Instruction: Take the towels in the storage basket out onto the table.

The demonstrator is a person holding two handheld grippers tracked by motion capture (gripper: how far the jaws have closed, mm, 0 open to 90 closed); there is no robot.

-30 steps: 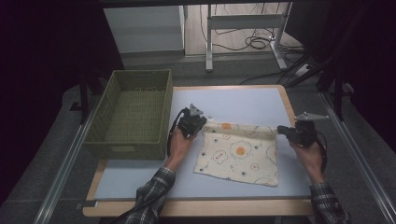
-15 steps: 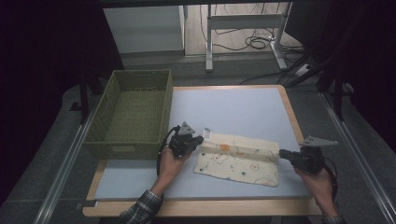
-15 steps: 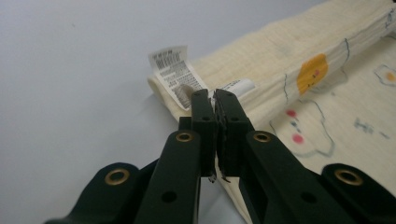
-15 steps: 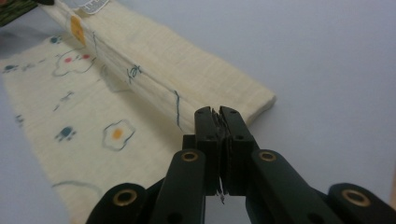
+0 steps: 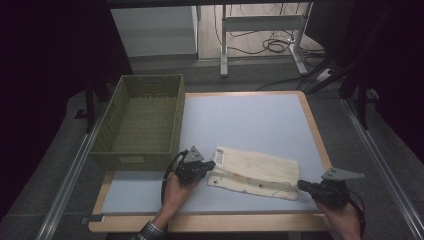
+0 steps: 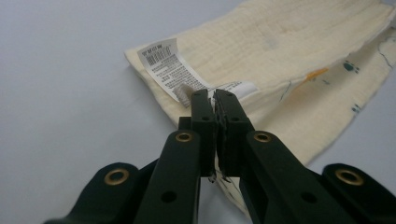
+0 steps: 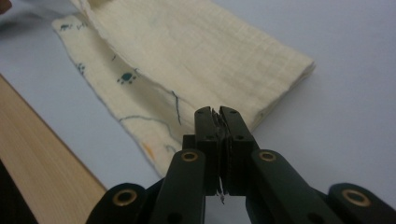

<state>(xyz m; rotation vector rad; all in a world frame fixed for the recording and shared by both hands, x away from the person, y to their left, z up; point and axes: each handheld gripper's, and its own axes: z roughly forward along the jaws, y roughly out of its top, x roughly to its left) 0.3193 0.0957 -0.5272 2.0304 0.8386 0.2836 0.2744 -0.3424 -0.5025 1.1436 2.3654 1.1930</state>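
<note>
While each hand-held gripper (left (image 5: 207, 167), right (image 5: 301, 185)) stayed clenched on a cloth (image 5: 255, 171) end, the fold lay flat on the tabletop (image 5: 250, 120), likely for neatness.

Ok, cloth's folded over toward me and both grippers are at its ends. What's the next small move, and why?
Probably open both and back off. The cloth lies folded flat on the table, and the left gripper and right gripper are each pinched shut on a near corner.
</note>
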